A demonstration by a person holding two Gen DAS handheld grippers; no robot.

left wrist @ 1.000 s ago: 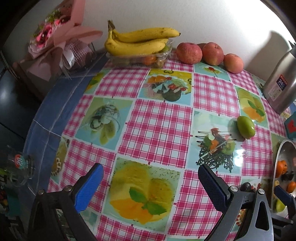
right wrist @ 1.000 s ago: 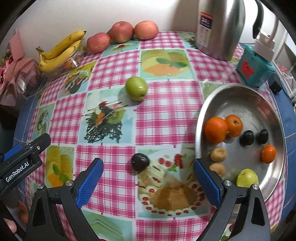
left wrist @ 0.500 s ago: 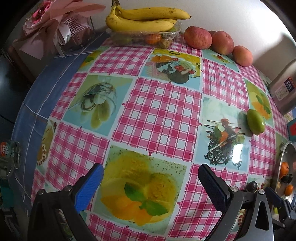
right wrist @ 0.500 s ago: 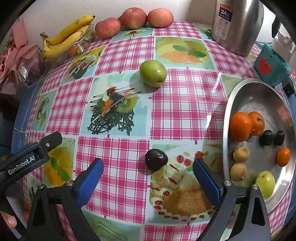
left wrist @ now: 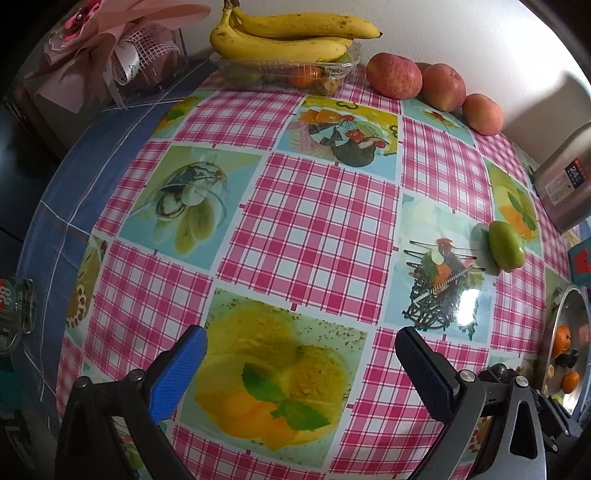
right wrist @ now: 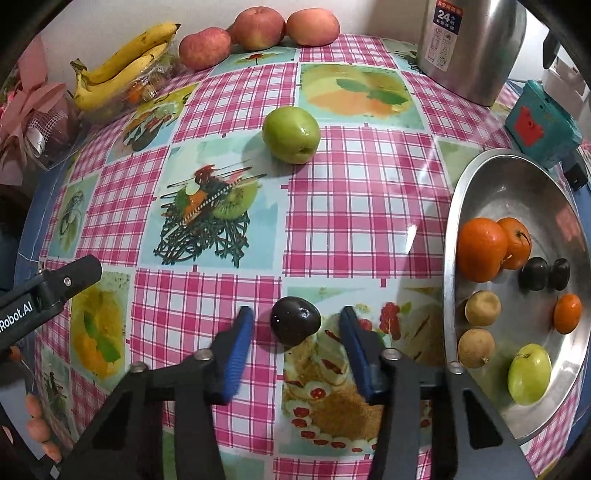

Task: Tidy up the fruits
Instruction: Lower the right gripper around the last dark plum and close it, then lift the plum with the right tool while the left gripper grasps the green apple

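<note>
Wall: a plain white wall (left wrist: pixel 461 33) is running behind the table's far edge, with a soft shadow falling on it at the right.
Table: a glossy tablecloth (left wrist: pixel 317 229) of pink checks and dessert pictures is covering the top; a blue cloth (left wrist: pixel 92 155) is showing along its left edge.
Light: overhead light is glinting off the cloth in a bright patch (left wrist: pixel 467 299).
Left side: a pink wrapped bouquet (left wrist: pixel 110 48) is sitting at the far left corner; beyond the table edge the room is lying in darkness.
Right side: a steel kettle (right wrist: pixel 472 44) is standing by the wall, a teal box (right wrist: pixel 539 122) just beside it.
</note>
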